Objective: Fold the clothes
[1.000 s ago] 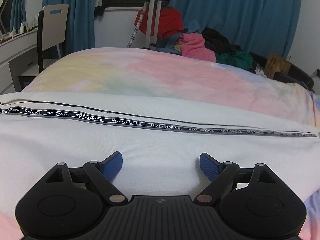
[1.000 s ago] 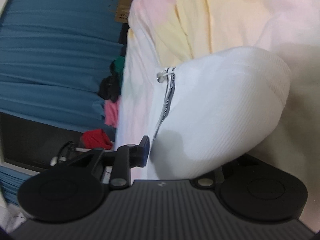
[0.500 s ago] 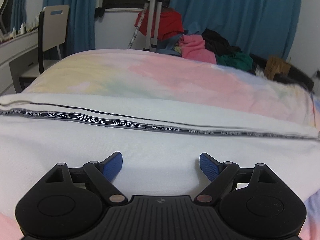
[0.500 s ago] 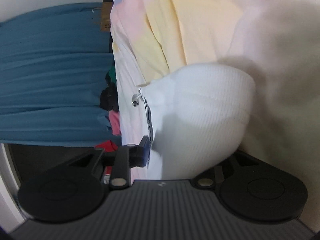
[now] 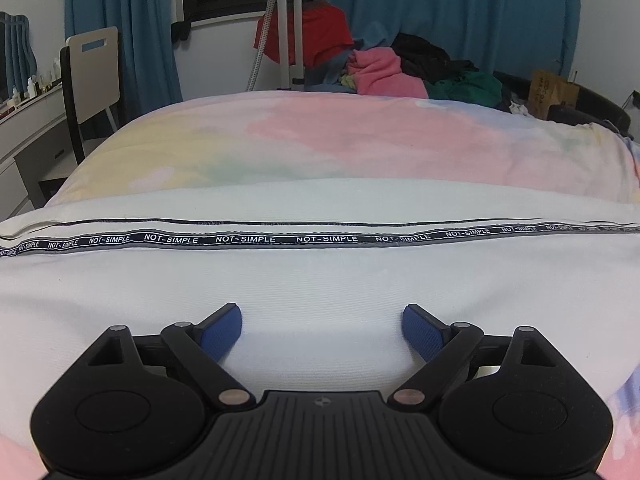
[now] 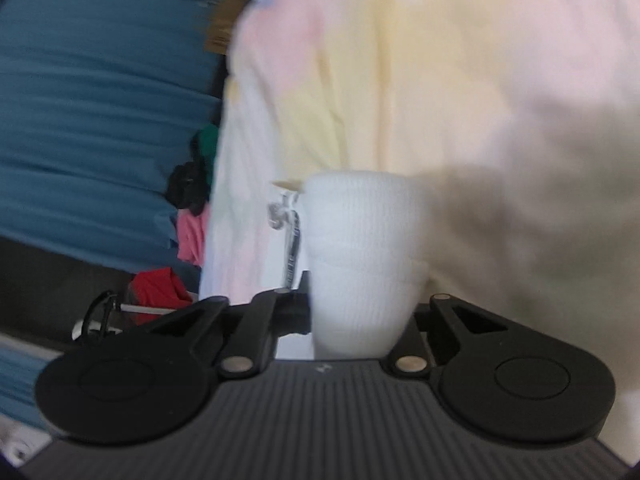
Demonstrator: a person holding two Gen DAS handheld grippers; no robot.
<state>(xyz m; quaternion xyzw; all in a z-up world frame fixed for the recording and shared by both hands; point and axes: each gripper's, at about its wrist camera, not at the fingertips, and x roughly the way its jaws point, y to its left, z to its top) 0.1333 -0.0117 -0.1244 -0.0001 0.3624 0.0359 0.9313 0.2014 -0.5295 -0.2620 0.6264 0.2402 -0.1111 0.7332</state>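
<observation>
Two grippers work one white garment (image 5: 320,280), which lies spread over the pastel bedspread (image 5: 360,140). Nearest the garment's near edge sits the left gripper (image 5: 322,330): its blue pads (image 5: 222,330) stand wide apart with nothing between them, resting low on the cloth. Just beyond it, a dark tape printed NOT-SIMPLE (image 5: 248,239) crosses the garment from side to side, so the garment's long axis lies square across the gripper's line of sight, with cloth reaching out of view on both sides. Past the garment's far edge the bedspread is bare, and beyond the bed a heap of clothes (image 5: 384,72) is piled before blue curtains (image 5: 440,12), with a chair (image 5: 94,72) off to the left.

At one end of the garment, the right gripper (image 6: 356,320) is closed on a gathered bunch of the white cloth (image 6: 360,248), which bulges up out of its jaws. That view is blurred, so whether a thick fold or only a loose pinch is held I cannot tell. A small metal tip and the same tape (image 6: 292,248) hang just left of the bunch.

The right hand already has hold, and the left is the free one. Any fold to come would likely turn on carrying the held end along that tape line, while the left gripper steadies the middle.
</observation>
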